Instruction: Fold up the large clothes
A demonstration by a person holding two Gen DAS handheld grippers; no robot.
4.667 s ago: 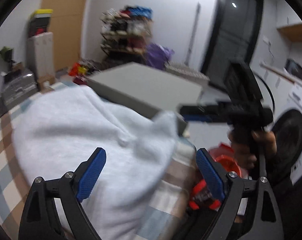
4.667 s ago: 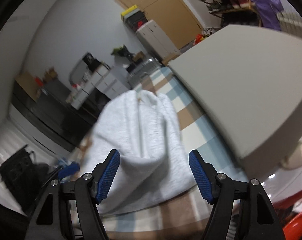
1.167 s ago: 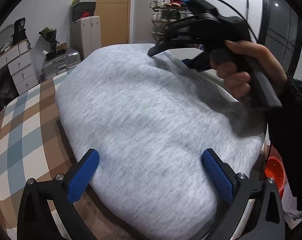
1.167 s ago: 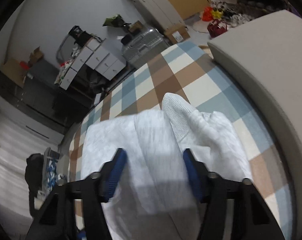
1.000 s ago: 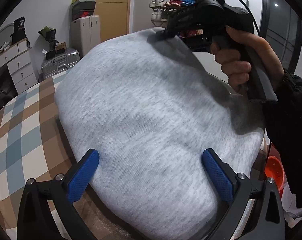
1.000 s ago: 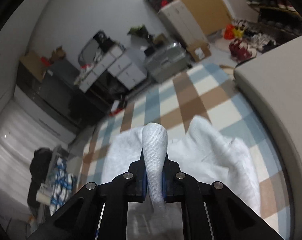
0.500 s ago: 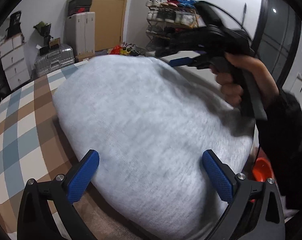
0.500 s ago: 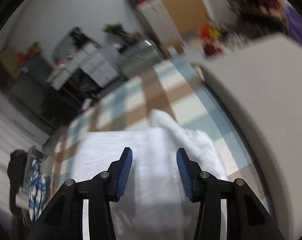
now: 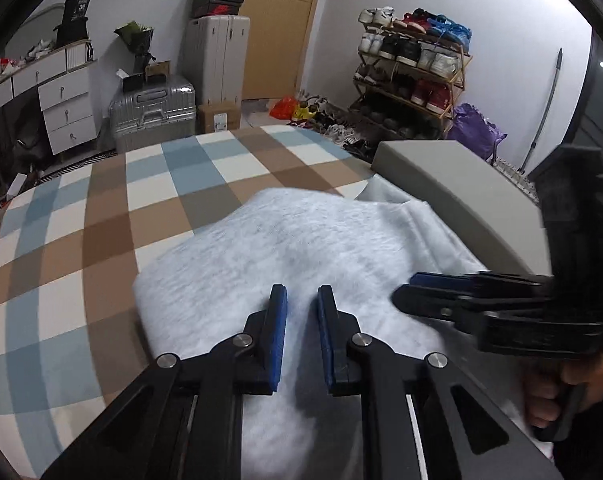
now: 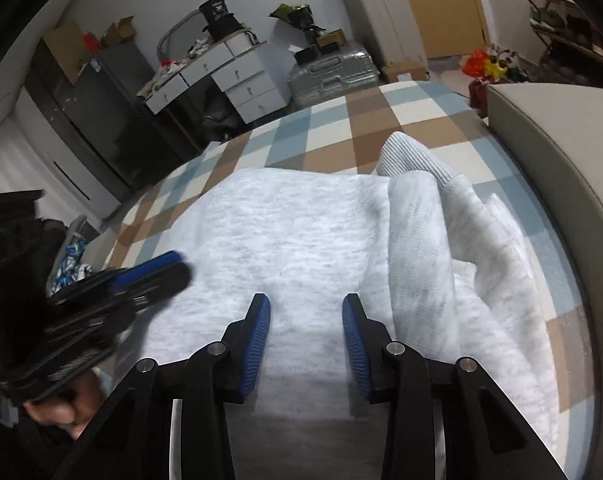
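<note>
Both grippers hang over a soft grey sweater (image 9: 301,248) that lies folded on a checked blanket (image 9: 101,220). Left gripper (image 9: 302,300) has just been closing; its blue pads are nearly together with only a thin gap, nothing pinched between them. Right gripper (image 10: 306,312) has also been closing, but its jaws stand partly open and hold nothing. A grey cushion (image 9: 461,184) sits just beside the sweater.

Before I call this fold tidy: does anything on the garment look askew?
Yes. On the grey sweatshirt, a ribbed cuff pokes out past the far folded edge, and the side toward the grey cushion lies bunched in loose ridges rather than flat.
</note>
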